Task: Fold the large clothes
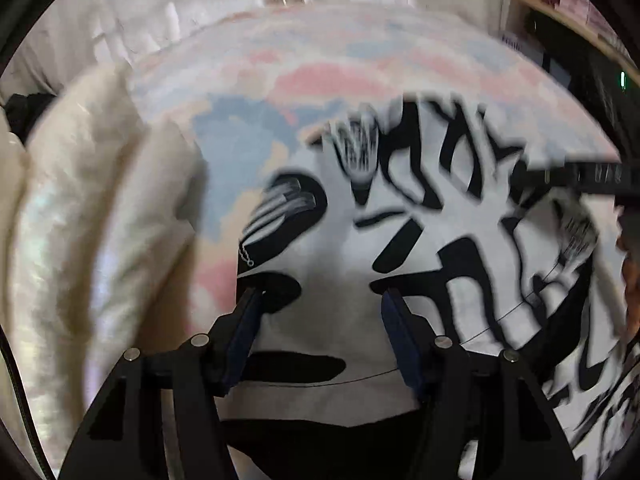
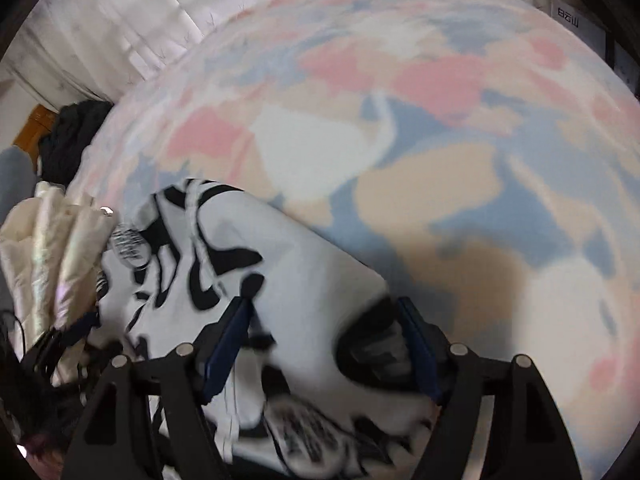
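A: Nearest the lens in the left wrist view, the left gripper stands with its blue-padded jaws apart, and the white garment with black graphic print passes between them. The pads do not press on it.

B: And the right gripper?

A: Much the same: jaws spread wide, white cloth and a dark printed patch lying between the fingers, nothing pinched that I can make out. The picture is blurred there.

B: Where does the garment sit?

A: On a bedspread with pink, blue and beige patches. In the right wrist view the garment runs from 6 o'clock out toward 9 o'clock; the bedspread fills everything from 12 to 4 o'clock.

B: Anything beside it?

A: A cream quilted item lies at 9 o'clock in the left view, just beside the garment. Beyond the bedspread, at 11 to 12 o'clock, pale curtains hang. A dark heap sits at 10 o'clock in the right view.
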`<state>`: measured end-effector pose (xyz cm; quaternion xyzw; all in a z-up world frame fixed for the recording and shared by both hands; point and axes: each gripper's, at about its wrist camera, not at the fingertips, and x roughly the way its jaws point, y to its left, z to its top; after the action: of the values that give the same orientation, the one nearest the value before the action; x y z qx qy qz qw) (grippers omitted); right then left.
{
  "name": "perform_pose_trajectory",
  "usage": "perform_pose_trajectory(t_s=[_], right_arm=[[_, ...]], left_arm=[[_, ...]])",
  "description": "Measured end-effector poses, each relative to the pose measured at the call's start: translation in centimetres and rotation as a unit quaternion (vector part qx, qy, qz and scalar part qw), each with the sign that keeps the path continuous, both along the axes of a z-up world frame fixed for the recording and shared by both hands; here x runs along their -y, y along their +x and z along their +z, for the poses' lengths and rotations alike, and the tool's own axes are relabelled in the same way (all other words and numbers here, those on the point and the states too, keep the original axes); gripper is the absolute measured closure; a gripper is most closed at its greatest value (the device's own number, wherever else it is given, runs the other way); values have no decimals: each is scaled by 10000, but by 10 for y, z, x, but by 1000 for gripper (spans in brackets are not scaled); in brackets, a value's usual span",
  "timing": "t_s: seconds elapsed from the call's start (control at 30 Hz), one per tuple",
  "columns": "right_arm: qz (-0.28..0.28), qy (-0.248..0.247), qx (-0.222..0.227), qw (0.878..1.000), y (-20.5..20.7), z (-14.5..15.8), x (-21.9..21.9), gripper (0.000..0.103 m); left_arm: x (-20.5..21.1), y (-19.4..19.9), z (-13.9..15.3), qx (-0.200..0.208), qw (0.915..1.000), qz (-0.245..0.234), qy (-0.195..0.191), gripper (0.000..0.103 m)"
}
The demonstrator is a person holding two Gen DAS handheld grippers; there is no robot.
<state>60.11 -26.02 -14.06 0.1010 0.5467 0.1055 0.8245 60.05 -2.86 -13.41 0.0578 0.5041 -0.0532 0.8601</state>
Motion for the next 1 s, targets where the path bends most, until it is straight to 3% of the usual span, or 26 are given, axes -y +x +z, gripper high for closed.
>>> perform_pose_trajectory(t_s=[0.07, 0.13, 0.17, 0.2, 0.27, 0.4, 0.53, 0.67, 0.73, 0.8, 0.87, 1.0], right_arm=[[68, 86, 197, 9997, 2, 0, -7, 29], [280, 189, 325, 9989, -2, 5, -15, 61], [407, 260, 321, 9983, -2, 7, -18, 95], [589, 331, 372, 9970, -7, 12, -24, 95], [1077, 146, 939, 9896, -33, 38, -39, 96], [1979, 215, 1953, 9603, -100, 93, -54, 96], [3049, 223, 2766, 9111, -205, 143, -64, 96], [3816, -436, 3236, 8647, -306, 162, -70, 94], [3988, -1110, 3349, 8464, -354, 160, -71, 89], [3945, -1584, 3210, 8463, -386, 151, -68, 59], [3771, -1729, 2913, 8620, -408, 135, -62, 47], [3176, -1694, 2474, 8996, -443, 110, -48, 47]], left_arm=[[0, -6, -4, 109, 9999, 9, -23, 43], [-2, -12, -2, 163, 9998, 38, -65, 43], [-2, -15, -1, 154, 9998, 51, -85, 43], [-4, -20, 1, 149, 9998, 60, -95, 43], [-8, -33, 6, 162, 9997, 83, -164, 43], [-23, -82, 30, 321, 9975, 114, -627, 43], [-37, -152, 58, 638, 9940, 40, -892, 43], [-52, -225, 75, 848, 9906, -76, -1075, 43], [-60, -271, 76, 818, 9898, -154, -1155, 43], [-66, -300, 73, 694, 9891, -237, -1280, 43], [-74, -336, 64, 468, 9880, -261, -1447, 43], [-83, -388, 54, 178, 9857, -341, -1641, 43]])
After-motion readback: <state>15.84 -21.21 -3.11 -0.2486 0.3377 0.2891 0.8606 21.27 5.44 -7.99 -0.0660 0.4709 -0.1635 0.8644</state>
